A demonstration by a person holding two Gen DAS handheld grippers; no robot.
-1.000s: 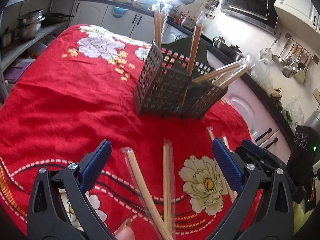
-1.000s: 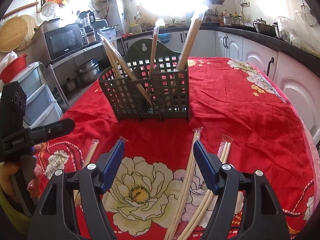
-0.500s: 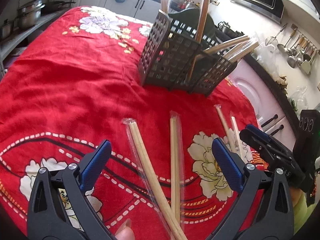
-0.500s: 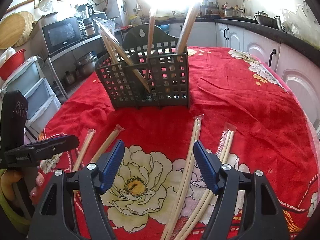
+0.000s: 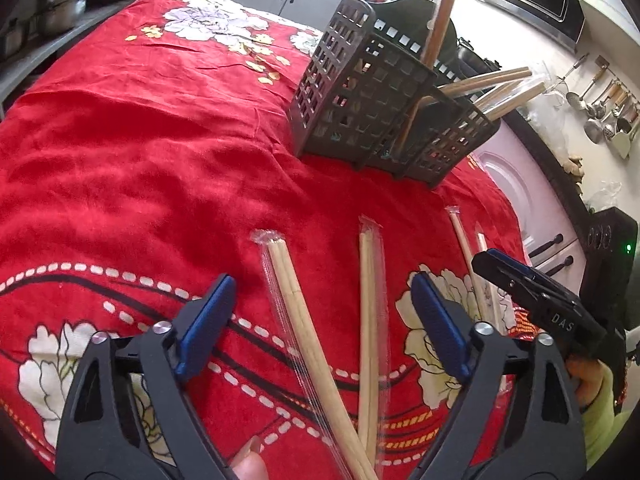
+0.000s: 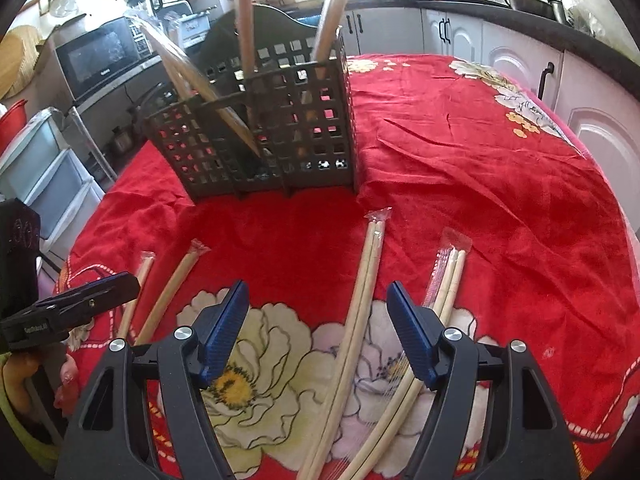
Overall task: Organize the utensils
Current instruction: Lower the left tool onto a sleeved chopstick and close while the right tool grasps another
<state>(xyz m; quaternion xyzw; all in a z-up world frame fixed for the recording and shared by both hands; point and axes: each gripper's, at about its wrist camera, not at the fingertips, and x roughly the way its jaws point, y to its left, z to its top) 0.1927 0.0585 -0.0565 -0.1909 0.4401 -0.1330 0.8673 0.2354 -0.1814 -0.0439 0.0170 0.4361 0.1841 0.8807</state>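
A dark grid utensil basket (image 5: pixel 384 108) stands on the red flowered cloth (image 5: pixel 140 140) and holds several wrapped chopstick pairs; it also shows in the right wrist view (image 6: pixel 276 132). My left gripper (image 5: pixel 320 320) is open and empty over two wrapped chopstick pairs (image 5: pixel 304 332) (image 5: pixel 370 312) that lie crossed on the cloth. My right gripper (image 6: pixel 318 332) is open and empty over a wrapped pair (image 6: pixel 360 296), with another pair (image 6: pixel 444 288) just to its right. Two more pairs (image 6: pixel 172 292) lie at the left. The right gripper also shows in the left wrist view (image 5: pixel 532 296).
Kitchen counters and white cabinets (image 6: pixel 500 52) run behind the table. A microwave (image 6: pixel 104 56) and plastic drawers (image 6: pixel 44 172) stand at the left. Hanging ladles (image 5: pixel 608 104) are on the wall. The cloth drops off at the table's right edge (image 6: pixel 612 216).
Both grippers have moved lower and closer to the chopsticks on the cloth, and the basket looms larger. Both stay open and empty.
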